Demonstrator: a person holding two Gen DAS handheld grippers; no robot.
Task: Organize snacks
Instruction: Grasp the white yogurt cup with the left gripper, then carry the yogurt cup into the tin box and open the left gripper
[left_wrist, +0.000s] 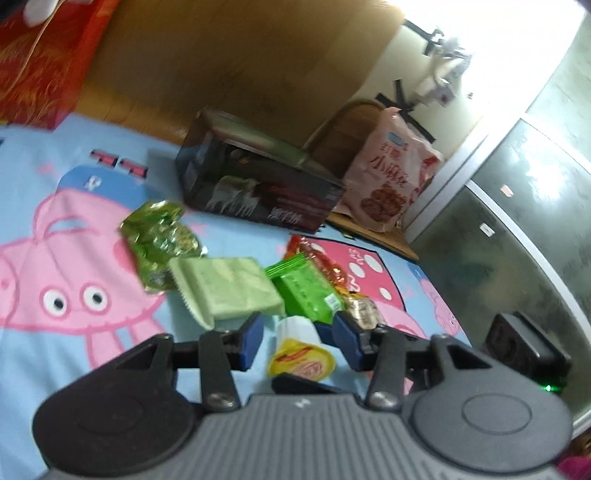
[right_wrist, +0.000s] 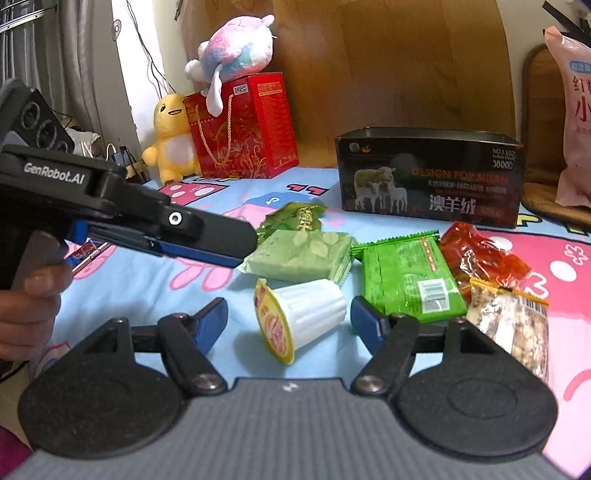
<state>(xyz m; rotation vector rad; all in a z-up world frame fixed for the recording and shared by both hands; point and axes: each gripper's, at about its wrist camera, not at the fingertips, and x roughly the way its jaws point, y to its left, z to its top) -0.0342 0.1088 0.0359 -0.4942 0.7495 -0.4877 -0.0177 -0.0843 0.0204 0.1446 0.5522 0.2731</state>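
A white jelly cup with a yellow lid (right_wrist: 299, 317) lies on its side on the cartoon bedsheet (right_wrist: 147, 280). My right gripper (right_wrist: 288, 321) is open with the cup between its blue fingers. My left gripper (left_wrist: 297, 338) is open too, with the same cup (left_wrist: 301, 354) between its fingers; it shows from the side in the right wrist view (right_wrist: 236, 254). Behind the cup lie a pale green packet (right_wrist: 299, 254), a bright green packet (right_wrist: 410, 280), a crinkled green wrapper (right_wrist: 295, 214), a red wrapped snack (right_wrist: 476, 254) and a nut packet (right_wrist: 509, 325). An open dark box (right_wrist: 428, 173) stands behind them.
A red gift bag (right_wrist: 243, 125) with a plush toy on top (right_wrist: 232, 48) and a yellow plush (right_wrist: 171, 140) stand at the back left. A large pink snack bag (right_wrist: 576, 118) leans on a chair at the right. A wooden headboard (right_wrist: 388, 62) runs behind.
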